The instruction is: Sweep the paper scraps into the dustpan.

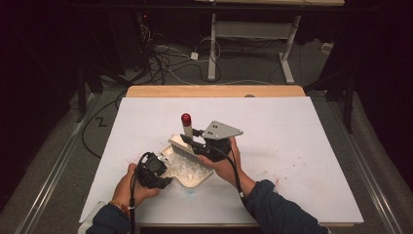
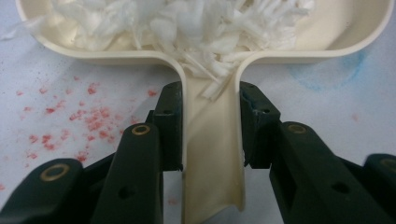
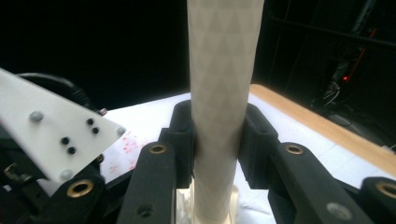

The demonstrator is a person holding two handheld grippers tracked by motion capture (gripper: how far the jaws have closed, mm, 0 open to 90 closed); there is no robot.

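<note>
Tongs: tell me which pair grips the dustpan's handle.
The left tongs, closed on the cream dustpan by its handle, shredded white scraps in its pan. The right tongs clamp the brush handle instead.

both tongs (image 2: 210, 126) (image 3: 217, 140) clamped tight

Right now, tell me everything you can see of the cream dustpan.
The dustpan is cream, looks like smooth plastic, with a shallow rounded tray and a narrow channel-shaped handle. It lies flat on the white table, near the person's edge. White shredded scraps fill the tray and spill into the handle's neck. The left gripper is shut on the handle, one jaw on each side. In the high view, the brush, held by the right gripper, stands at the tray's far edge.
</note>
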